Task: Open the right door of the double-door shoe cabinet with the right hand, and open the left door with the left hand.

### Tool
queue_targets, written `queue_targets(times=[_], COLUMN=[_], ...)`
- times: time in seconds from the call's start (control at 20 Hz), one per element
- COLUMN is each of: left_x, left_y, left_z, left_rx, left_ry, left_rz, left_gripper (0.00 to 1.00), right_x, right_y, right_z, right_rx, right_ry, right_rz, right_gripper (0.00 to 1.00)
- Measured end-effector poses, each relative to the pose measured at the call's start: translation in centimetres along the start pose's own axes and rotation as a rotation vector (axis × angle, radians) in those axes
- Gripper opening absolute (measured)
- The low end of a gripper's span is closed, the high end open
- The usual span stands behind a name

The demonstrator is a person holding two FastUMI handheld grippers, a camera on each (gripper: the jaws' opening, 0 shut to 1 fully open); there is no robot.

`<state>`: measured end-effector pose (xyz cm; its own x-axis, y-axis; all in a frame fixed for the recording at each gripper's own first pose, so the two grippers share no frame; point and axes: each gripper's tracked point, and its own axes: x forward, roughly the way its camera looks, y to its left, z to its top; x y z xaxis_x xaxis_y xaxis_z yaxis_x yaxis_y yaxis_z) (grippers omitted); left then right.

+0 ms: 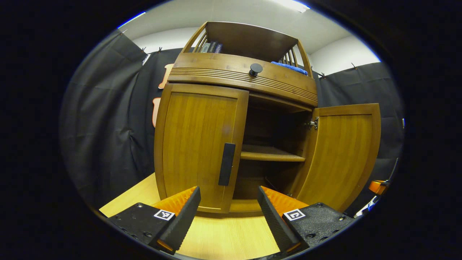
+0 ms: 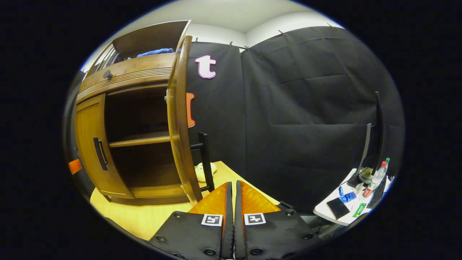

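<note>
Left gripper view is showing the left gripper [image 1: 228, 209] holding its jaws wide below the closed left door [image 1: 200, 144] at frame centre; the right door [image 1: 341, 155] is standing open. Right gripper view is showing the right gripper [image 2: 232, 200], jaws together, gripping nothing, just right of that door's handle [image 2: 204, 160].

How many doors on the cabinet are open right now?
1. The right door is swung open; the left door is shut. The left gripper is open in front of it.
</note>
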<state>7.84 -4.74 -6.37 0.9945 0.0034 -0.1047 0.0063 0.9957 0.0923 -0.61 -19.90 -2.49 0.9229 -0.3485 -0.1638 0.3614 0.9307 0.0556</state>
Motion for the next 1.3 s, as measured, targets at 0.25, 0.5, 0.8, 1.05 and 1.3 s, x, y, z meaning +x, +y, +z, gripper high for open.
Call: queue_targets(times=[0.25,0.5,0.8,1.05,1.3], left_x=[2.6,5.0,7.9,10.4,14.0], left_y=[-0.3,-0.4,0.2,0.8,1.8], left_z=[1.1,1.5,0.6,0.2,-0.7], left_rx=[-0.001,0.037,0.038,0.087,0.076], left_ry=[-0.022,-0.034,-0.026,-0.048,-0.035], left_rz=[0.01,0.029,0.065,0.095,0.105], left_gripper=[0.92,0.92,0.92,0.96,0.92], right_x=[0.3,1.0,1.4,2.0,2.1], right_y=[-0.6,-0.7,-0.9,-1.3,-1.7], right_z=[0.2,0.2,0.4,0.4,0.0], right_rx=[-0.007,-0.032,-0.049,-0.062,-0.064], right_ry=[0.003,0.0,-0.014,-0.011,0.001], right_rz=[0.023,0.059,0.079,0.09,0.095], right_gripper=[0.29,0.77,1.0,1.0,1.0])
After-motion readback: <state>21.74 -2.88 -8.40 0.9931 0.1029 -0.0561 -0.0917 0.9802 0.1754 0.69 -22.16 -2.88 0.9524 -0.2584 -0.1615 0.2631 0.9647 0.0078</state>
